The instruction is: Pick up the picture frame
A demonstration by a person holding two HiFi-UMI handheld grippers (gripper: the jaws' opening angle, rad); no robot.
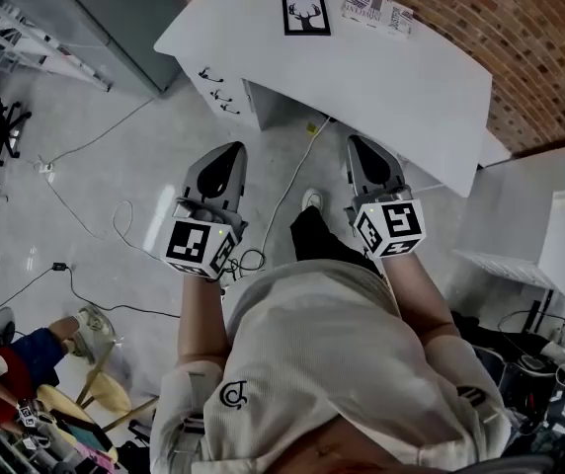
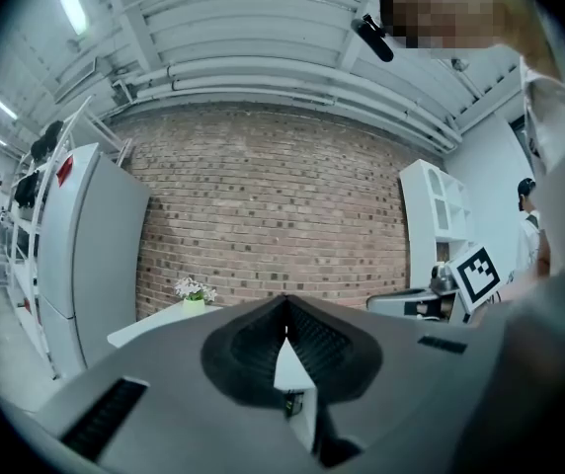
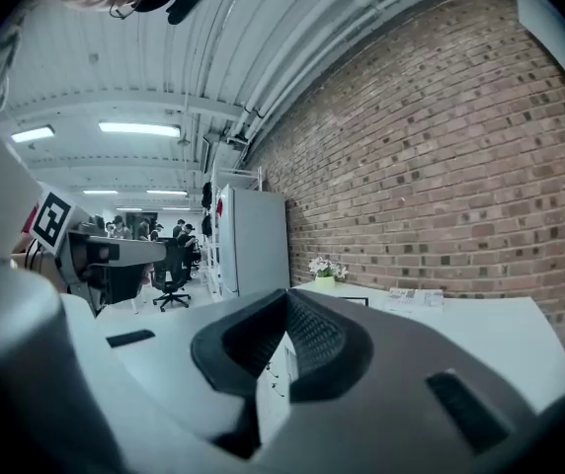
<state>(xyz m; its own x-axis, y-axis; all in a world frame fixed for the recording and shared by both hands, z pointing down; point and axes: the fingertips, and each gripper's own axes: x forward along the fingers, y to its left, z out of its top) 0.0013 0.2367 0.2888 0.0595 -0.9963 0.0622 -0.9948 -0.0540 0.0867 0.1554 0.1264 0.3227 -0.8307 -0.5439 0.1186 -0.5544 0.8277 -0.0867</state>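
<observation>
Both sit low, centre of head view, aimed up-frame twd the white counter: left tongs pinched shut, nothing btwn the jaws; right tongs same, closed & empty. Picture frame w/ antlered-deer print lies flat on the counter, top centre of frame, well apart from both tongs, patterned box just right of it
</observation>
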